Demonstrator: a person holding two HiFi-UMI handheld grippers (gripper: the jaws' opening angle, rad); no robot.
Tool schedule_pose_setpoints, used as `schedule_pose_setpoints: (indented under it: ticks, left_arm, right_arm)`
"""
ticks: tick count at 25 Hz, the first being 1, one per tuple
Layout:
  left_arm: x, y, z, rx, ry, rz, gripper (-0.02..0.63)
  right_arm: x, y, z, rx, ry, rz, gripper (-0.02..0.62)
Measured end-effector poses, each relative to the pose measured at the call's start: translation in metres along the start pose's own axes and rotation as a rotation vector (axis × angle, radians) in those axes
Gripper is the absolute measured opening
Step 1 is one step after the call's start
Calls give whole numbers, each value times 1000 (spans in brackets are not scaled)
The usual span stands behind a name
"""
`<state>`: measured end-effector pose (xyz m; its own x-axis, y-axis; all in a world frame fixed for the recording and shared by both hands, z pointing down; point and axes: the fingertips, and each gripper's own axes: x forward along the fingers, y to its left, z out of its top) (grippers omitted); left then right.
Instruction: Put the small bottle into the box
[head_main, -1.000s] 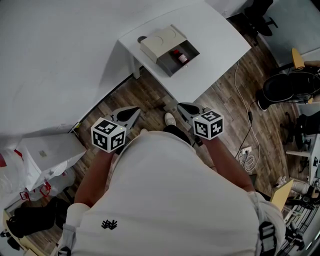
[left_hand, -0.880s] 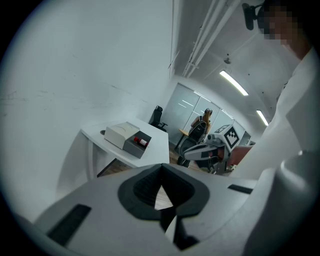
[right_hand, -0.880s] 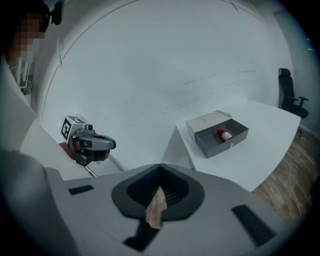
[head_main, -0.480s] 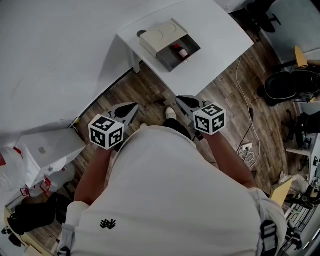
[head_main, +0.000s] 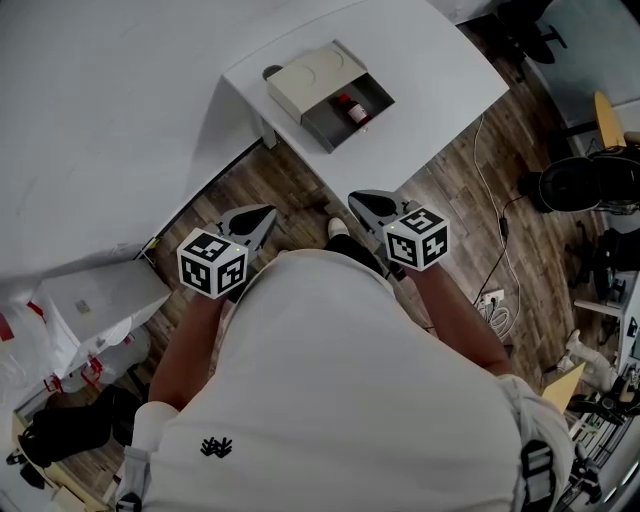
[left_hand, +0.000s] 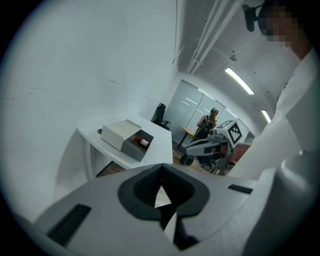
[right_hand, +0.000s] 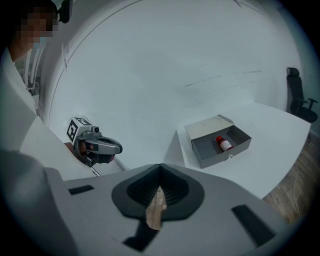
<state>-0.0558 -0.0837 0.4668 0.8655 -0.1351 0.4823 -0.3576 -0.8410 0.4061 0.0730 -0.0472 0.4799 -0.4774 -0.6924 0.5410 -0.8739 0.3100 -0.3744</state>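
Note:
On the white table (head_main: 440, 70) stands a beige box (head_main: 310, 78) with its grey drawer pulled out. The small bottle (head_main: 349, 108), red-capped, lies on its side in the drawer; it also shows as the bottle (left_hand: 143, 142) and the bottle (right_hand: 224, 144). My left gripper (head_main: 262, 214) and right gripper (head_main: 360, 201) hang low in front of the person's body, well short of the table, both shut and holding nothing. The left gripper's jaws (left_hand: 161, 170) and the right gripper's jaws (right_hand: 160, 176) meet at the tips.
A small dark round object (head_main: 272, 72) sits on the table behind the box. A white wall lies to the left. A dark office chair (head_main: 580, 185) and a floor cable (head_main: 497, 240) are at the right. A white carton (head_main: 95, 300) and bags lie at the left.
The box and table sit slightly further left in the head view. The right gripper has come up a little. Both grippers stay shut and empty.

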Motion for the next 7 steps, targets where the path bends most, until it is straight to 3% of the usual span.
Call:
schedule_pose_setpoints:
  ticks: [7]
  left_arm:
    - [42,-7,29,-6,-4,26,6]
  right_arm:
    - [-9,-46,21,-20,9,31,6]
